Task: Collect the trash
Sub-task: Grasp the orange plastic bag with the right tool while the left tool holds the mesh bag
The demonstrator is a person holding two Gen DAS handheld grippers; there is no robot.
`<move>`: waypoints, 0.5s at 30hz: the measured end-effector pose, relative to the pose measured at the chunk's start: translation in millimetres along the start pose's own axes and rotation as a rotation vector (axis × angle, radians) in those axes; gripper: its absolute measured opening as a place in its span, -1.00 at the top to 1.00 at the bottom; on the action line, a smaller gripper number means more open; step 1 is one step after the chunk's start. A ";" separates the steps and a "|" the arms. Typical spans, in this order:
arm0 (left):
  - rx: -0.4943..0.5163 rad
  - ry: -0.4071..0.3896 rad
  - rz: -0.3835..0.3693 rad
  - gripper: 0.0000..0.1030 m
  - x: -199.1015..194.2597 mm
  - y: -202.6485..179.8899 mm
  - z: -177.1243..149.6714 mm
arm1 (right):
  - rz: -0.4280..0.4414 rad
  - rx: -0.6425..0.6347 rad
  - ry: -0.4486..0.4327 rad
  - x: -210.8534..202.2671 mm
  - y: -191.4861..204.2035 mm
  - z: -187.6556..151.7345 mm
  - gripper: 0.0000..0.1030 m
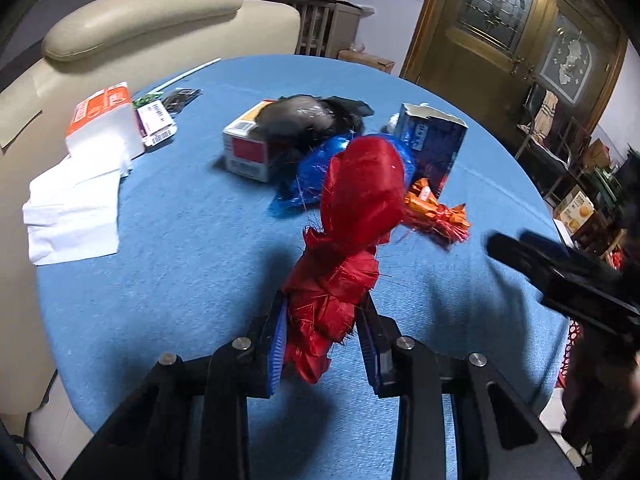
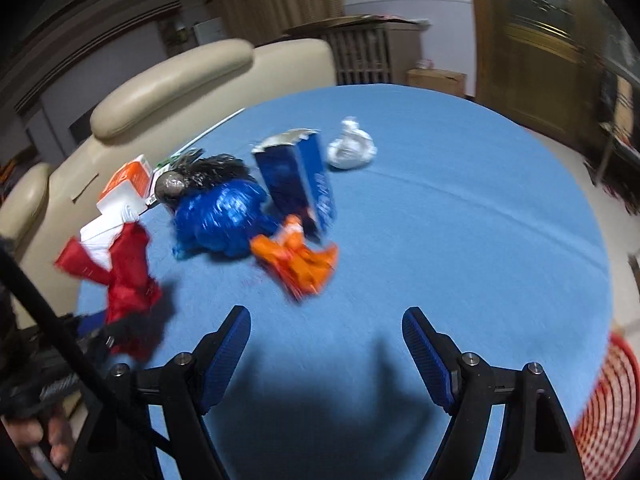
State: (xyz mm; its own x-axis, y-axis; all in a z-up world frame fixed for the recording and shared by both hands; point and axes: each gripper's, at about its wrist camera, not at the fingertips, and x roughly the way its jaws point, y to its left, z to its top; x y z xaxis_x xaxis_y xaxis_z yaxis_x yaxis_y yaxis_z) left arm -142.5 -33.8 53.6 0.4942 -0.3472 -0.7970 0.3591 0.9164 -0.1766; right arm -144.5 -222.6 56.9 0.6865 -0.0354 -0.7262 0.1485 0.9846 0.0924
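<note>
My left gripper (image 1: 324,312) is shut on a crumpled red foil wrapper (image 1: 356,216) and holds it above the blue tablecloth (image 1: 180,280). The wrapper also shows in the right wrist view (image 2: 128,280). My right gripper (image 2: 326,322) is open and empty above the cloth, and shows at the right of the left wrist view (image 1: 560,272). Ahead lie a blue foil wrapper (image 2: 224,216), an orange wrapper (image 2: 298,262), a torn blue carton (image 2: 296,180), a black plastic bag (image 1: 316,114) on a small box (image 1: 250,148), and a white crumpled bag (image 2: 352,148).
A tissue pack (image 1: 102,120) with loose white tissues (image 1: 74,212) lies at the left, next to small packets (image 1: 158,122). A beige sofa (image 1: 140,16) stands behind the table. A red mesh basket (image 2: 608,404) sits below the table's right edge.
</note>
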 end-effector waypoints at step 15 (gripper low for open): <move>-0.013 0.028 0.013 0.33 9.1 3.2 3.4 | 0.020 -0.103 0.090 80.7 18.3 29.7 0.18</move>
State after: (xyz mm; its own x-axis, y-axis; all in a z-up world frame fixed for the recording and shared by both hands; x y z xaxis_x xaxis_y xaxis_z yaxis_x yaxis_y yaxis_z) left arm -134.1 -34.7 47.8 0.4765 -0.3300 -0.8149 0.3425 0.9233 -0.1736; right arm -65.2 -212.5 20.1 0.6216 -0.0042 -0.7833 0.0583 0.9975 0.0408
